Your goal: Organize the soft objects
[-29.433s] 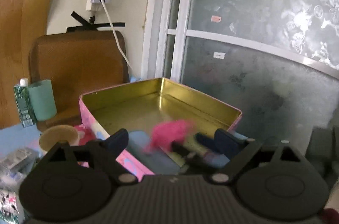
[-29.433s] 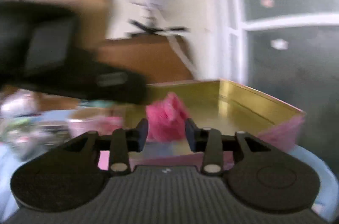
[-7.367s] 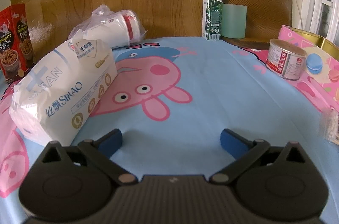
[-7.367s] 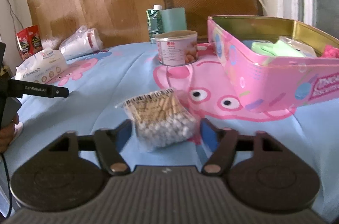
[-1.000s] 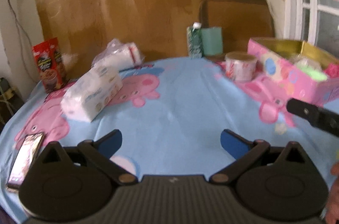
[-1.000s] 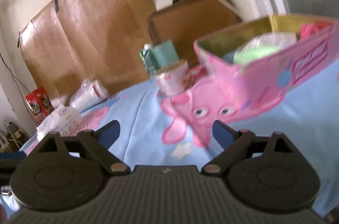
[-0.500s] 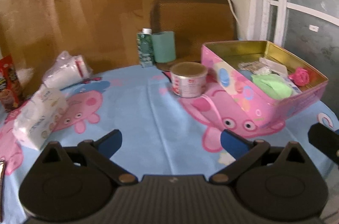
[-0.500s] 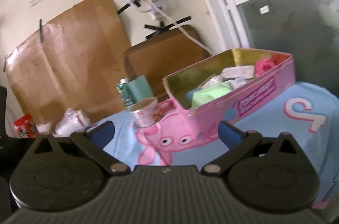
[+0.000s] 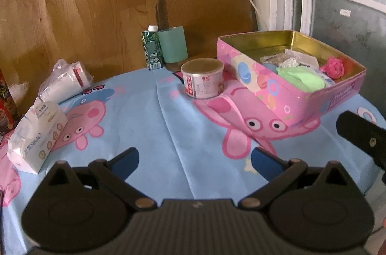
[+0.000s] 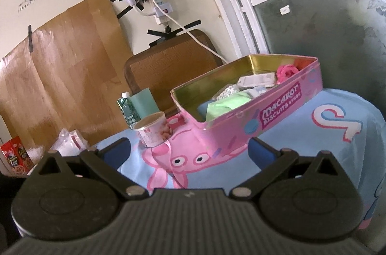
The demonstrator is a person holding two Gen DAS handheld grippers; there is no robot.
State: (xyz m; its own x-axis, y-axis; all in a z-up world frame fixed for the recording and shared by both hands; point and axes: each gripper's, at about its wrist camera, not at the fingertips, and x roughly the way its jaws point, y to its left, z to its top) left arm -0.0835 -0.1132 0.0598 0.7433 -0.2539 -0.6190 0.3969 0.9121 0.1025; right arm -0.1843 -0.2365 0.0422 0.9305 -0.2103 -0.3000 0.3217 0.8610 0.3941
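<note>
Left gripper (image 9: pixel 194 159) wide, nothing between the blue pads, hanging over the blue cartoon tablecloth (image 9: pixel 149 124). Right gripper (image 10: pixel 189 150) also spread wide, jaws just finished opening, nothing between them; its black body shows at 3 o'clock in the left wrist view.

Pink tin (image 9: pixel 287 95) sits on the cloth at 1–2 o'clock from the left gripper, lid off, gold inside. In it: green cloth (image 9: pixel 300 81) near the front wall, pink knit ball (image 9: pixel 334 67) in the far right corner, bag of cotton swabs (image 9: pixel 277 59) toward the back, a flat white packet (image 10: pixel 259 80) next to the ball.

Outside the tin: can (image 9: pixel 203 77) just beside its left wall, green carton (image 9: pixel 150 49) and teal cup (image 9: pixel 173 45) behind that at 12 o'clock. Tissue pack (image 9: pixel 36 134) at 9 o'clock, bagged white roll (image 9: pixel 65 80) behind it at 10. Both well apart from the tin.
</note>
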